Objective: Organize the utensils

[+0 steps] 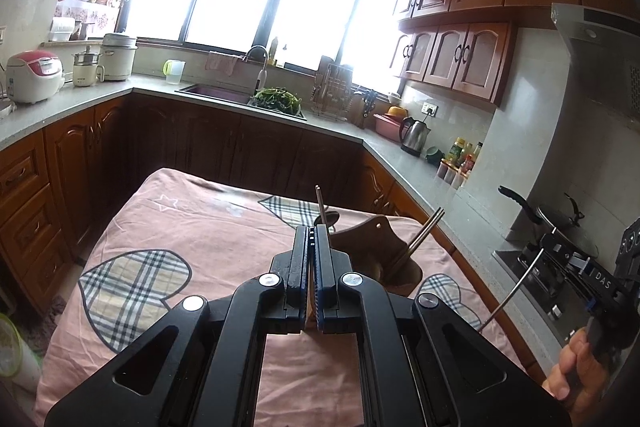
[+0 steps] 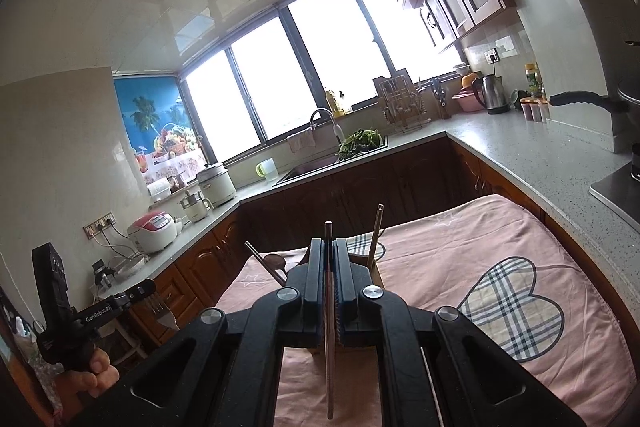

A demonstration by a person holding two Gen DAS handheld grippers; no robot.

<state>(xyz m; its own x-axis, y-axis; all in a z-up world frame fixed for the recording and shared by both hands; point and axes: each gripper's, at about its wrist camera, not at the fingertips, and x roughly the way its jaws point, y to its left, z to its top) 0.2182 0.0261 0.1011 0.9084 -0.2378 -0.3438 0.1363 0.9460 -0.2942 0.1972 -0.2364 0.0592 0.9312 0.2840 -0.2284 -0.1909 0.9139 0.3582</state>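
- The left gripper [image 1: 311,233] has its jaws pressed nearly together on something thin and pale; its own view shows only a sliver of wood-coloured material between the pads. The right wrist view shows more: that gripper [image 2: 138,293], off to the side, is clamped on a metal fork [image 2: 162,311] whose tines point down.
- The right gripper [image 2: 330,247] is clenched on a single metal chopstick [image 2: 329,339], which runs between its pads and sticks out past both ends. In the left wrist view this same chopstick [image 1: 516,291] appears as a thin rod slanting down from the right gripper [image 1: 560,261].
- Ahead of both grippers, a brown wooden utensil holder [image 1: 372,247] stands on the pink cloth [image 1: 192,227] with plaid hearts that covers the table.
- Counted in the left wrist view, the holder contains two chopsticks [image 1: 426,231] leaning right and one upright handle [image 1: 320,205] beside a dark spoon bowl [image 1: 330,217].
- The right wrist view shows chopsticks [image 2: 266,265] leaning left and another stick [image 2: 376,231] rising upright, but the gripper hides the holder itself almost entirely.
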